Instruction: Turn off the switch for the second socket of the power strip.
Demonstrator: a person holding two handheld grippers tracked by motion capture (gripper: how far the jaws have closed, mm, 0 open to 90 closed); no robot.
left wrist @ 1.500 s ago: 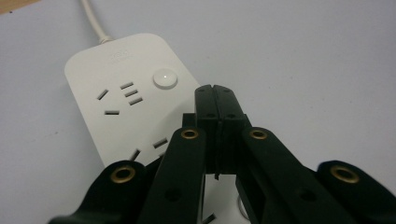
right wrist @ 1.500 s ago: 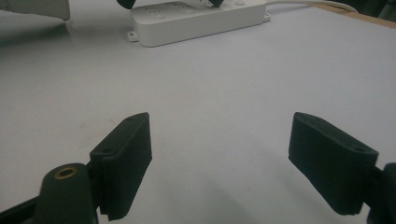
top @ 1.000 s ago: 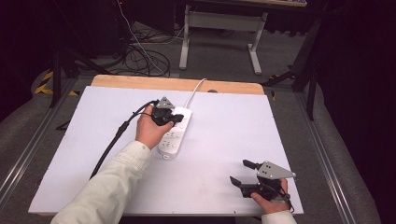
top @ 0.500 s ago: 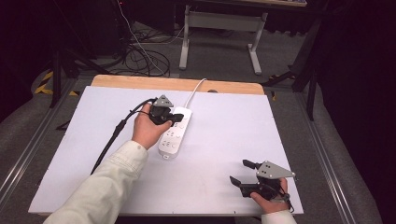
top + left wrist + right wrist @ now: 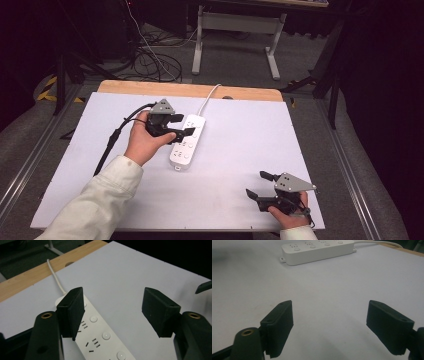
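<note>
Black jaws of the left gripper (image 5: 181, 125) stand spread apart with nothing between them, poised just above the upper end of a white power strip (image 5: 186, 141), one jaw over its edge and the other out past it over bare board. Toward the near right corner of the white board (image 5: 250, 150), the right gripper (image 5: 258, 185) also has its jaws wide apart and empty, pointing across the board toward the strip, well apart from it. That strip lies near the board's middle, its white cord (image 5: 209, 99) running off over the wooden table edge (image 5: 190, 90) at the far side.
</note>
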